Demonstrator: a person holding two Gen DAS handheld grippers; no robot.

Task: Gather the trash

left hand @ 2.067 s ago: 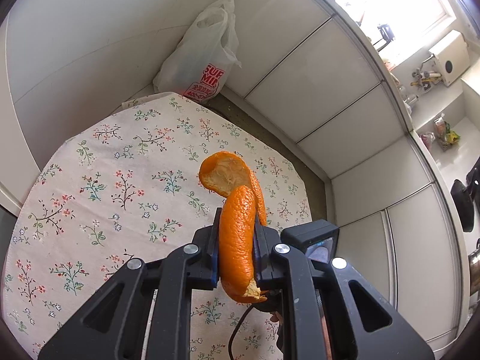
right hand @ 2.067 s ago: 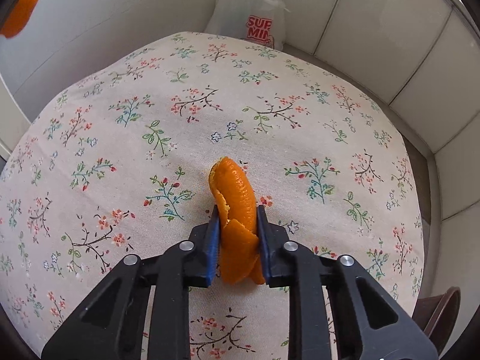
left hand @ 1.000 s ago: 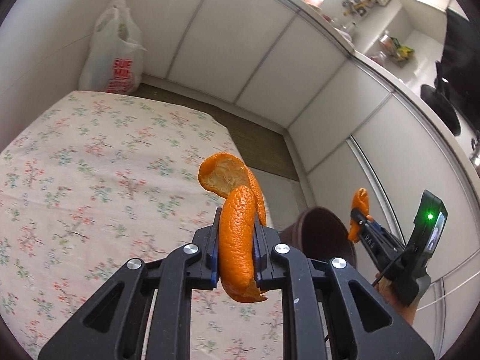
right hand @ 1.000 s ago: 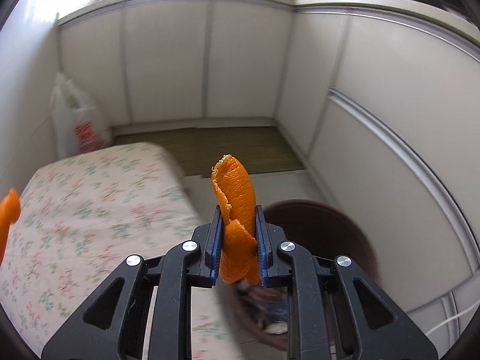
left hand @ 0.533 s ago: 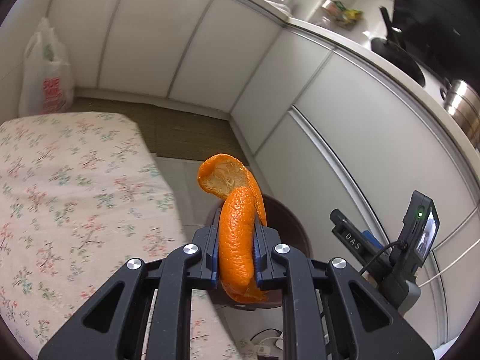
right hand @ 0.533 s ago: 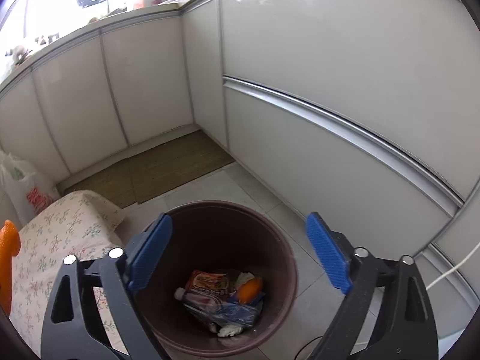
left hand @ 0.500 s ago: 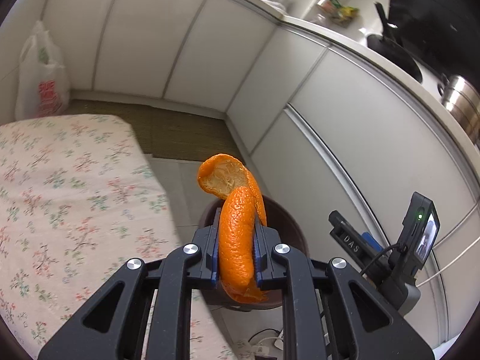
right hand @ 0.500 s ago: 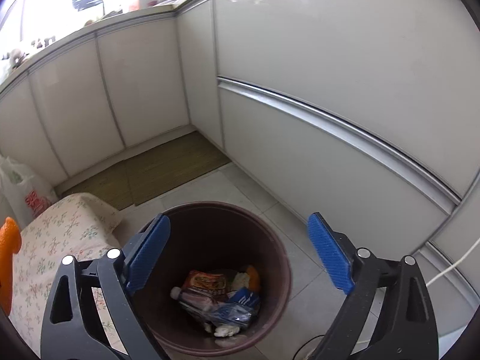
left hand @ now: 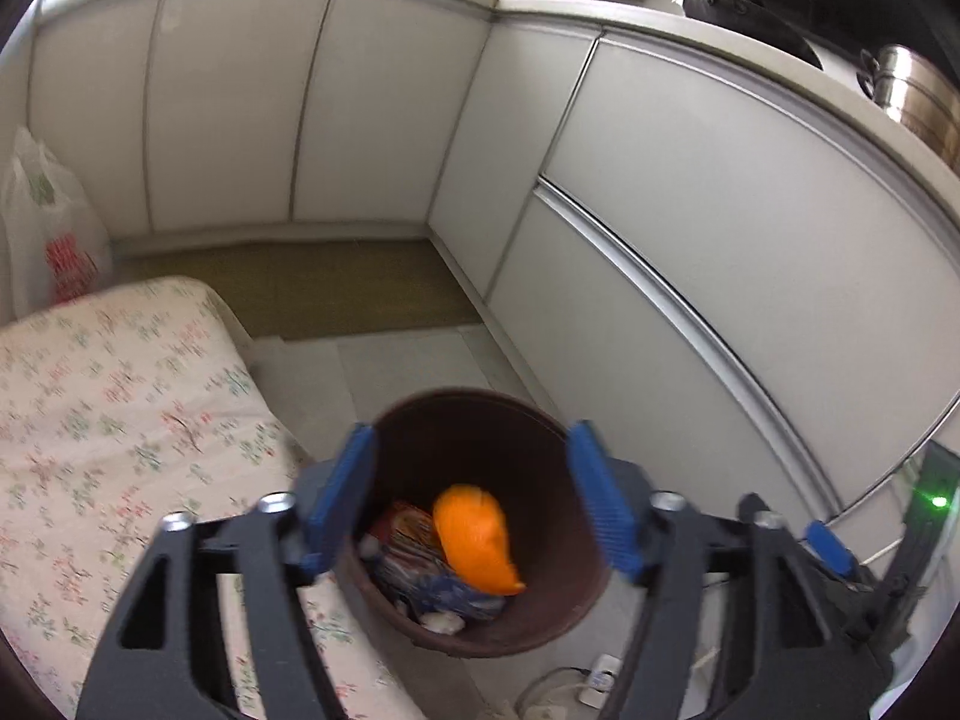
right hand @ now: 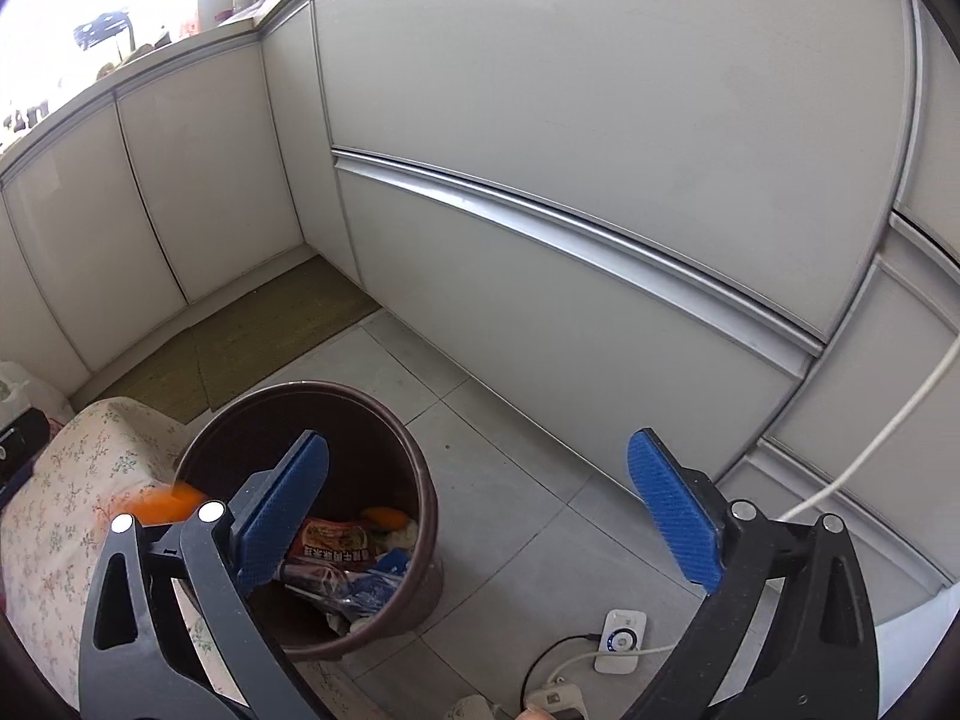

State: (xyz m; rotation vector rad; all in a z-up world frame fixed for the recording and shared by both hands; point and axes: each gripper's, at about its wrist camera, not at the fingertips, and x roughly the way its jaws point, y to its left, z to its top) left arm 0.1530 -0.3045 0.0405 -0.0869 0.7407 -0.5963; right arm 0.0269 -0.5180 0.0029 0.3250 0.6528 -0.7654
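My left gripper (left hand: 471,504) hangs over the brown bin (left hand: 558,612), its jaws opening. The orange peel (left hand: 477,537) has left its blue pads (left hand: 339,498) and drops, blurred, into the bin onto wrappers. In the right wrist view the same peel (right hand: 159,501) shows as an orange smear at the left rim of the bin (right hand: 423,480). My right gripper (right hand: 480,519) is to the right of the bin, jaws still opening wide, nothing between them. A second orange peel (right hand: 384,517) lies inside among a red wrapper (right hand: 333,540) and blue packaging.
The table with the floral cloth (left hand: 120,420) touches the bin's left side. A white plastic bag (left hand: 48,240) stands in the far corner by a green mat (left hand: 300,288). White cabinets wall the right. A white plug device (right hand: 621,639) and cables lie on the floor tiles.
Both grippers swung from over the table to the bin. The right one opened first and its peel fell in. The left one has just opened and let its peel go.
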